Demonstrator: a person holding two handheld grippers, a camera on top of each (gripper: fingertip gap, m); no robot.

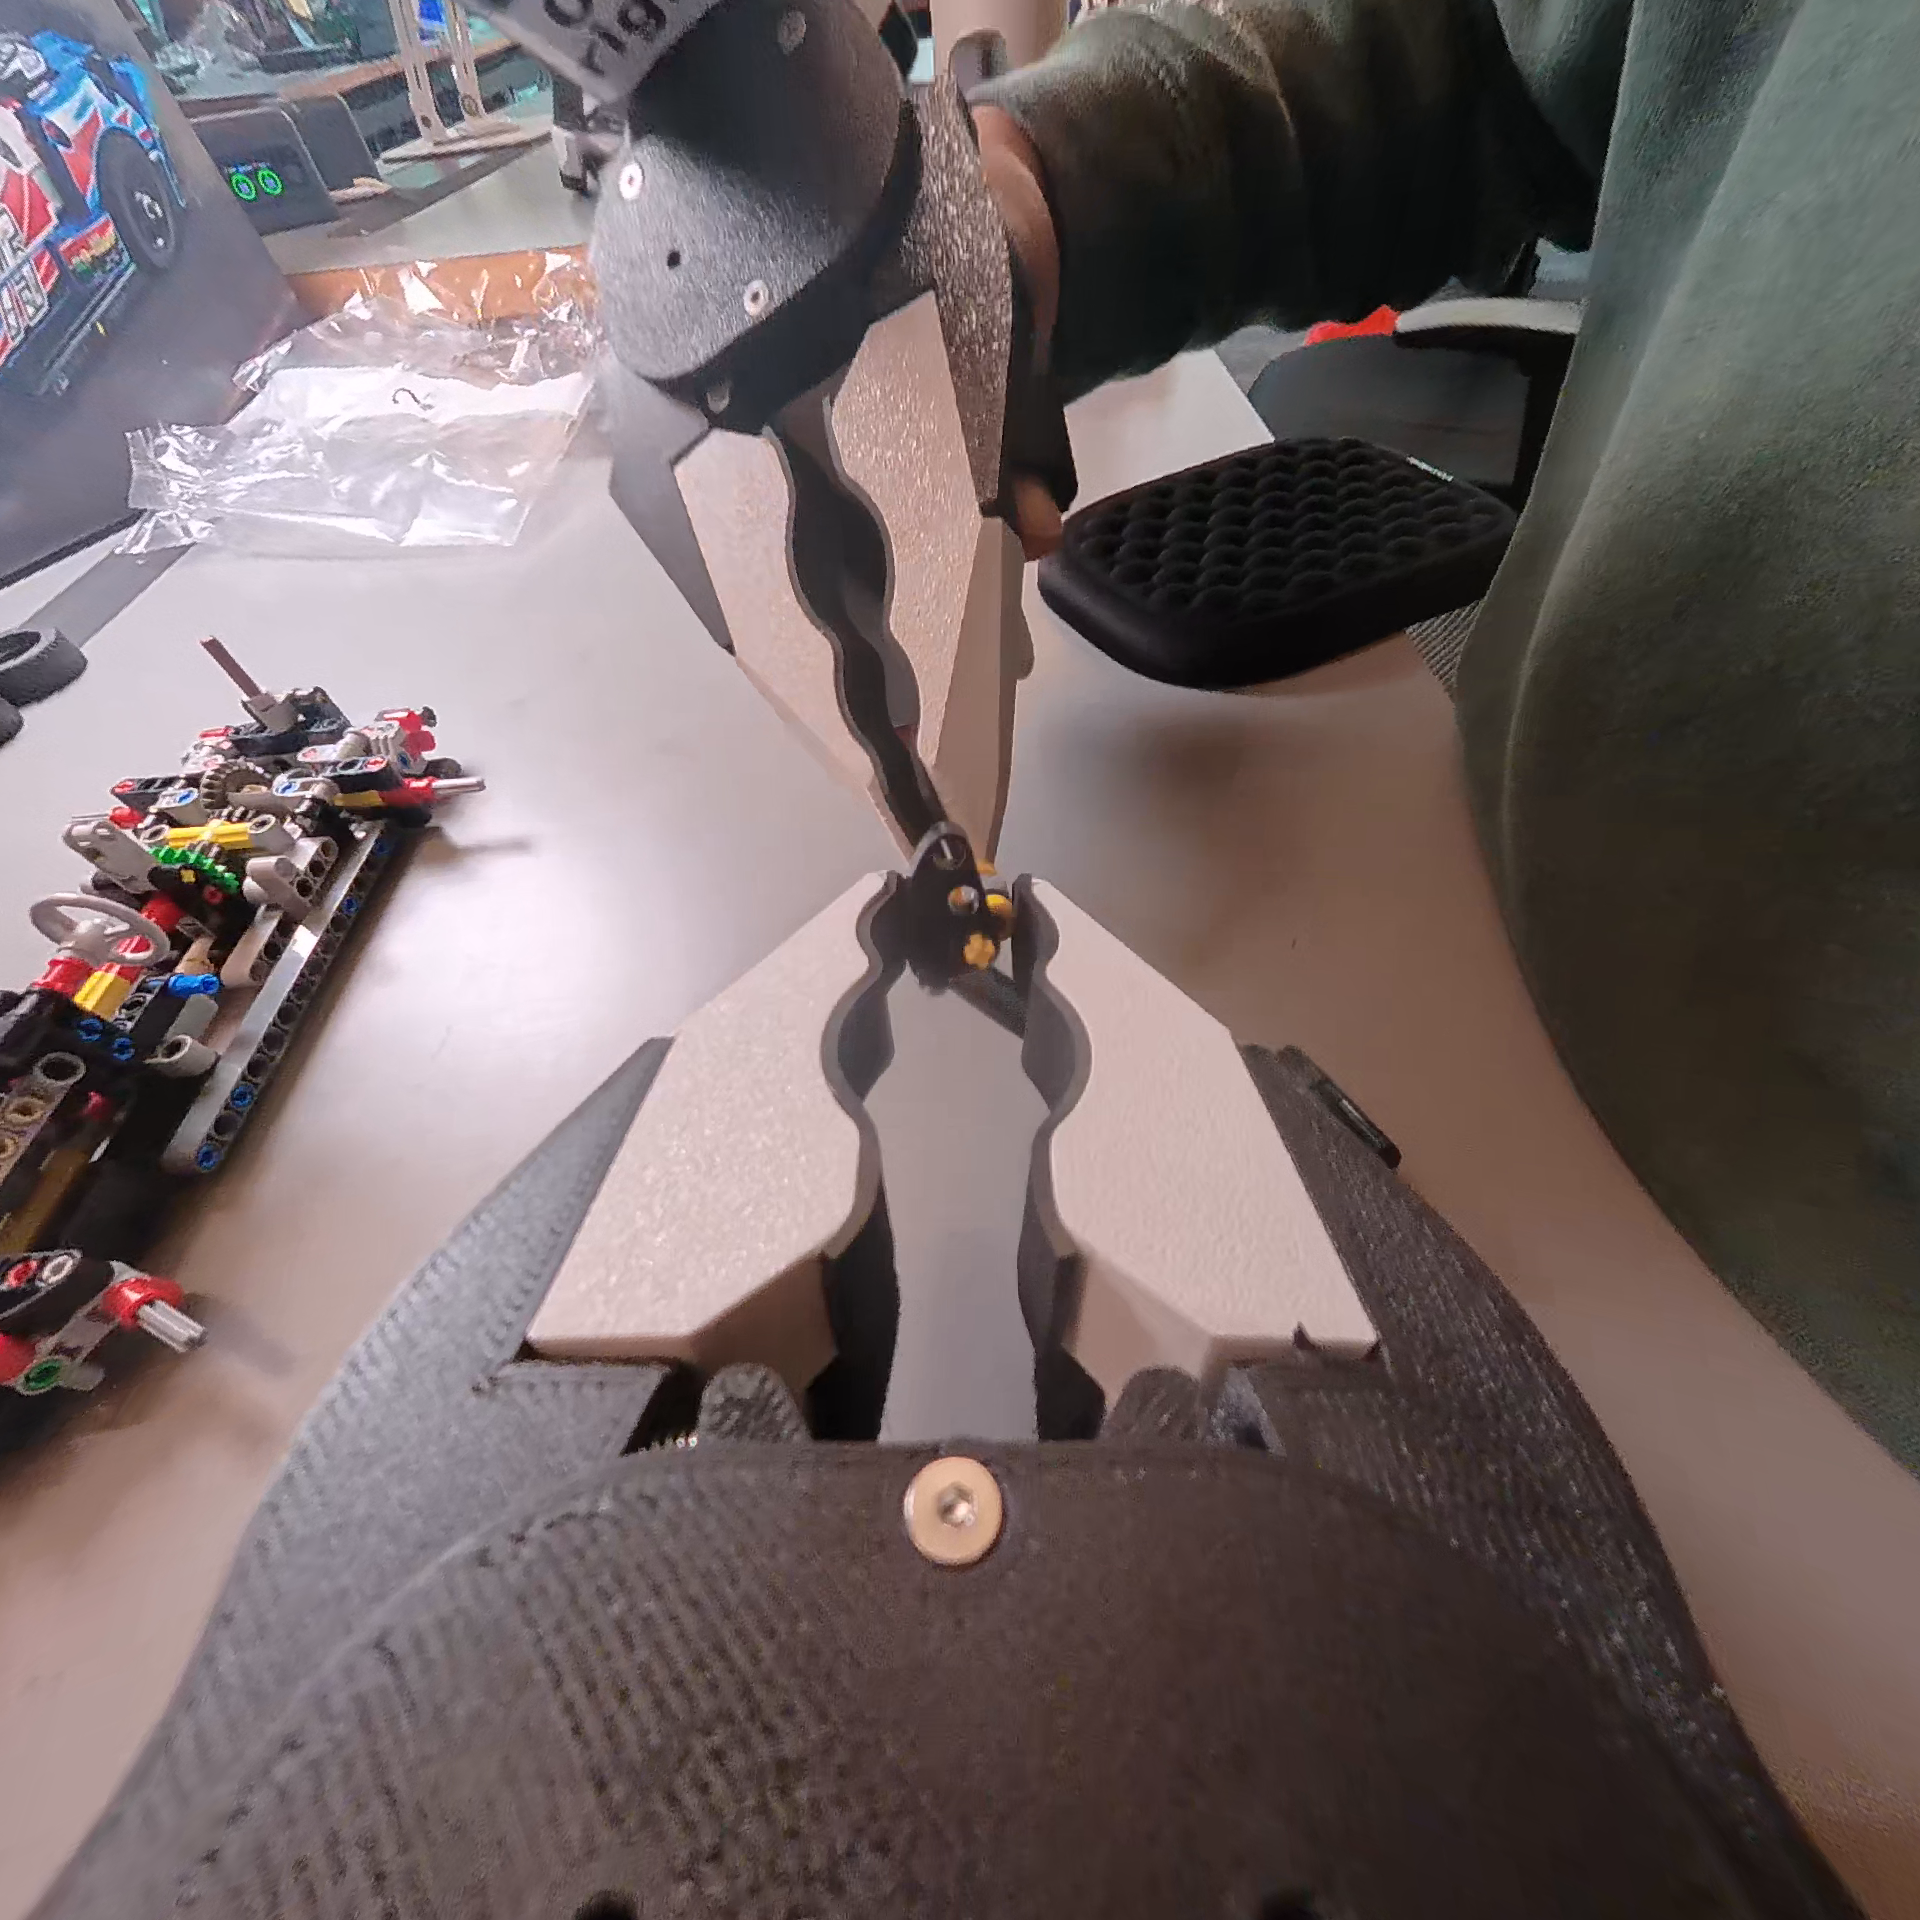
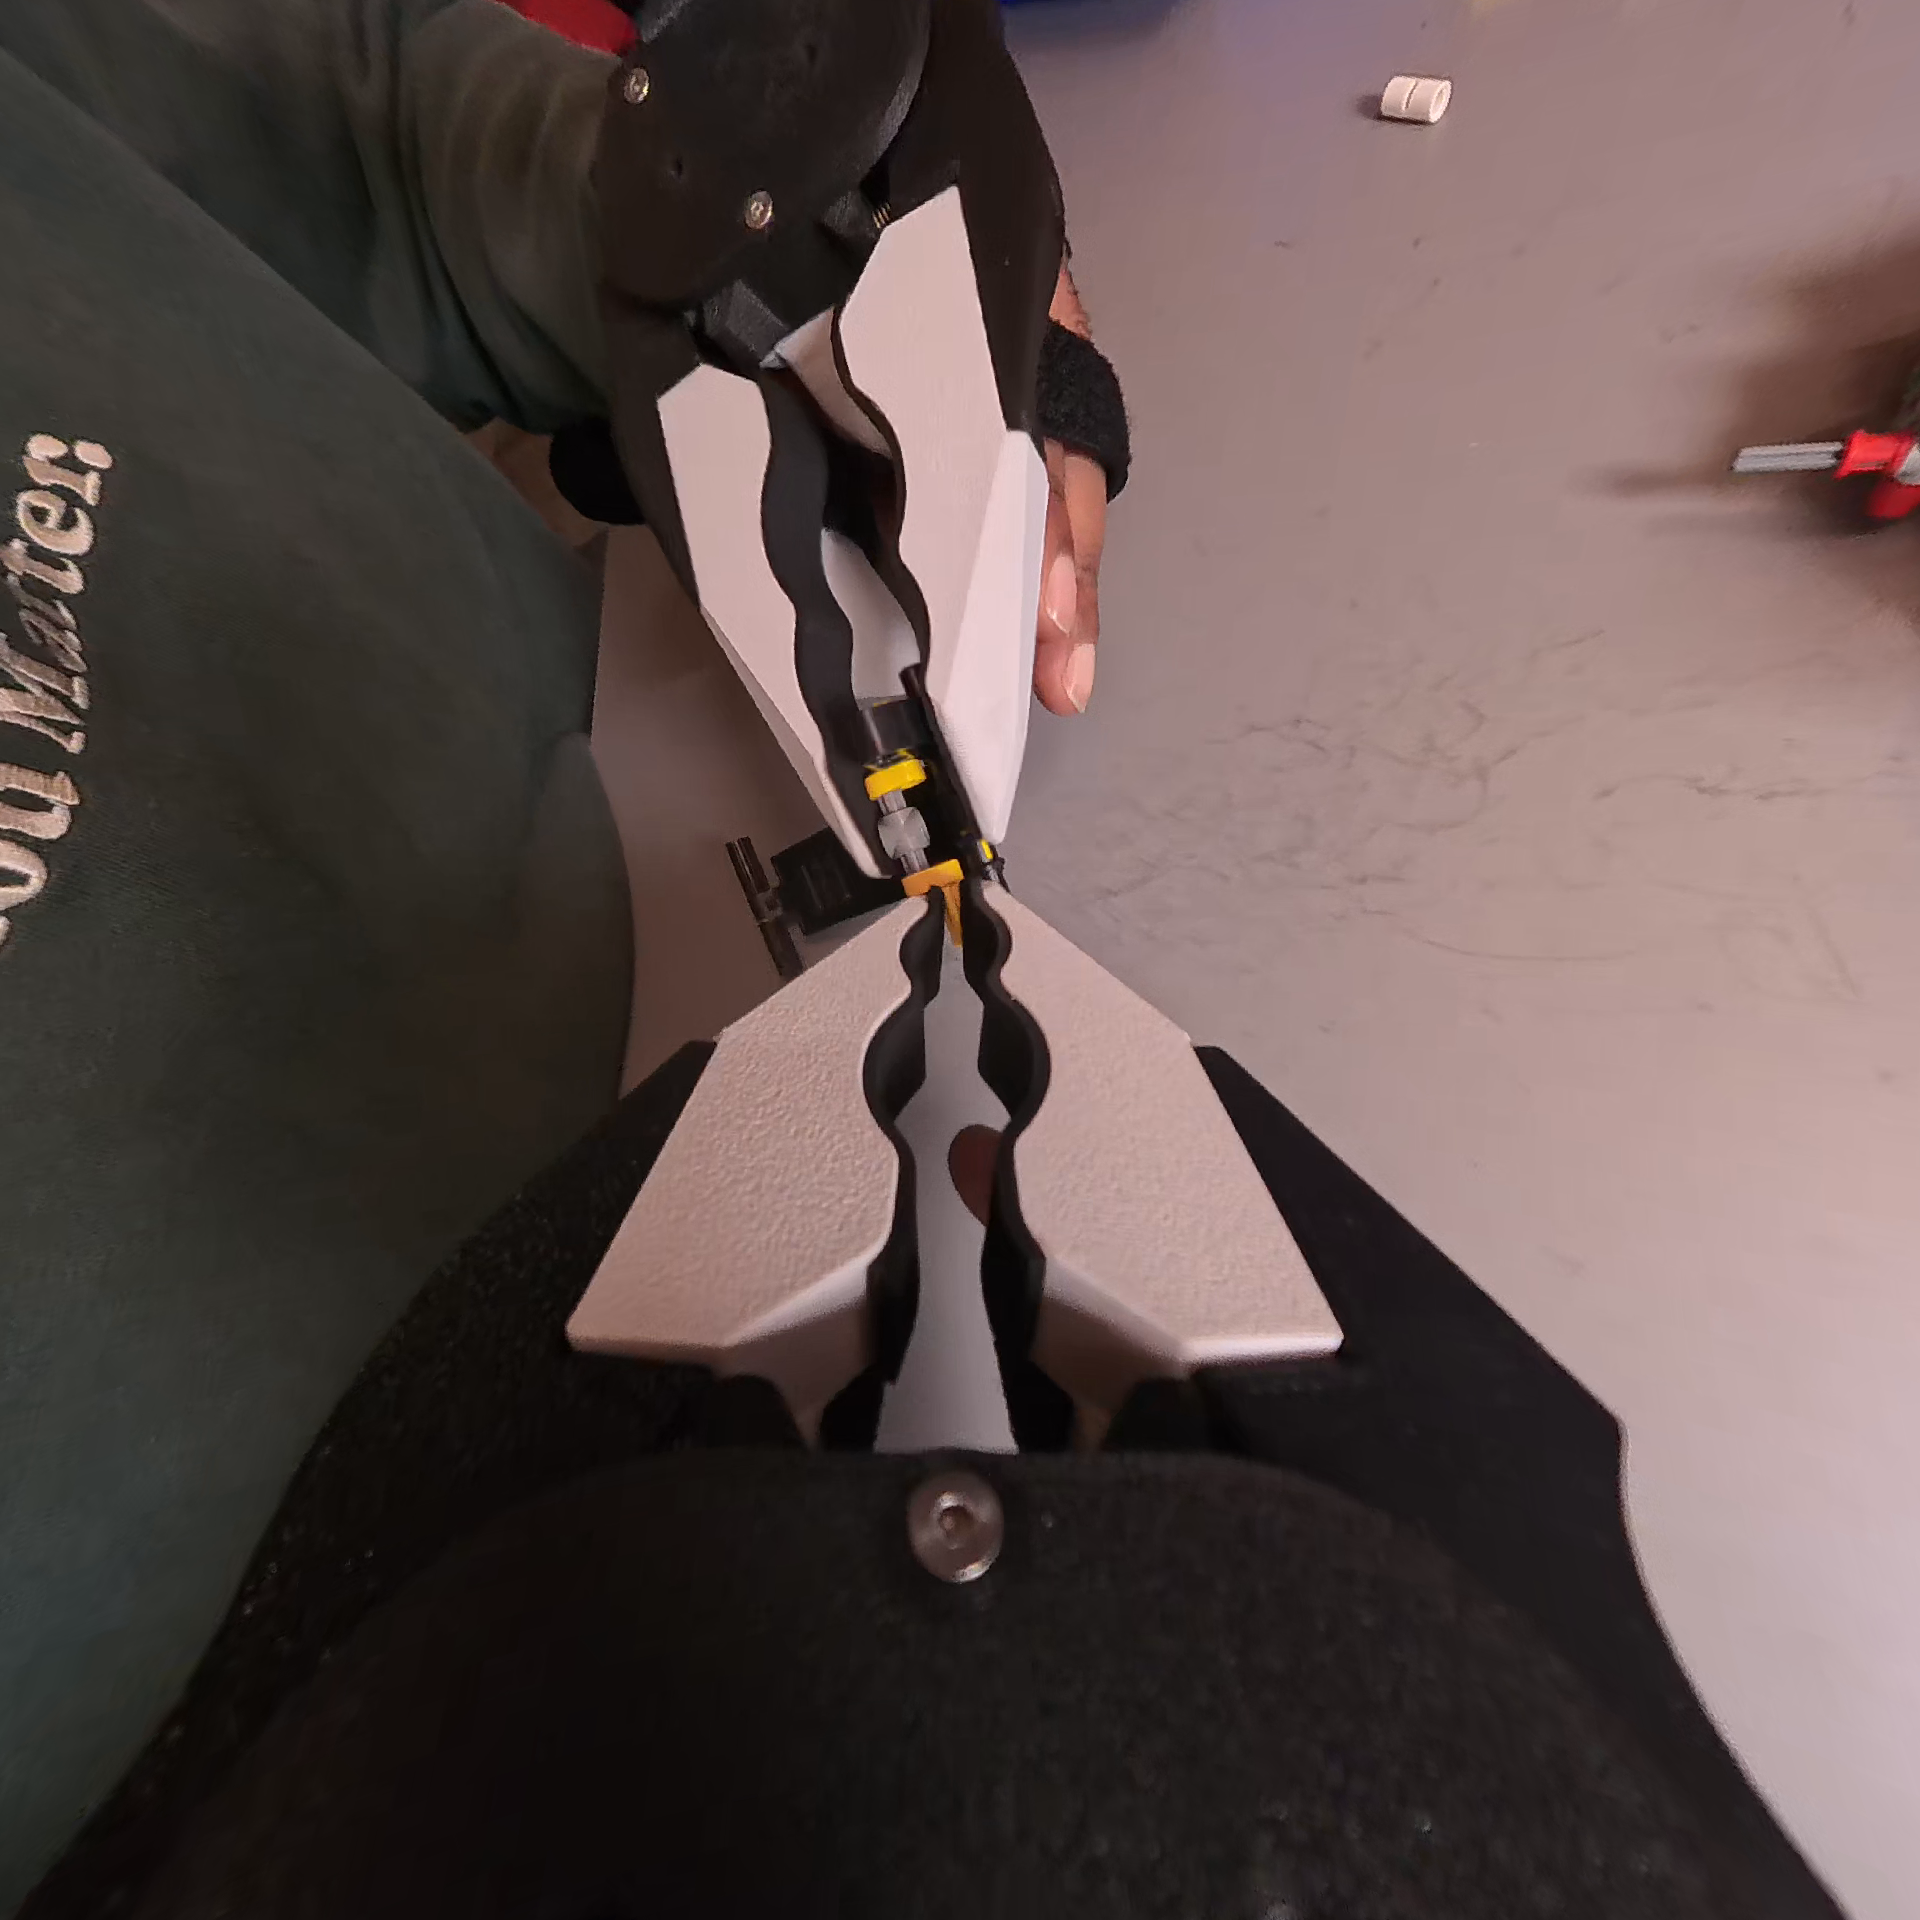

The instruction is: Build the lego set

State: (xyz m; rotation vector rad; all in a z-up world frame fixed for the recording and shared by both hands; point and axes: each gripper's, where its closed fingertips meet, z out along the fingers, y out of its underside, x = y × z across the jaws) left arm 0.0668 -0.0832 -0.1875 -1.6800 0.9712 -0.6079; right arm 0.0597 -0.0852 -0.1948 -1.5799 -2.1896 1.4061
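A pale grey worktop [image 1: 623, 644] spreads under and around the tool, its surface faintly scuffed to the tool's right in the right wrist view. Ahead and right of the left tool, a black chair seat [image 1: 1278, 561] with a honeycomb pattern sits past the worktop's edge. Far ahead to the left stand more desks [image 1: 447, 197] in even, soft light.

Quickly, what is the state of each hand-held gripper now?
Left hand-held gripper: closed on the small black and yellow lego piece.
Right hand-held gripper: closed on the same piece's yellow end.
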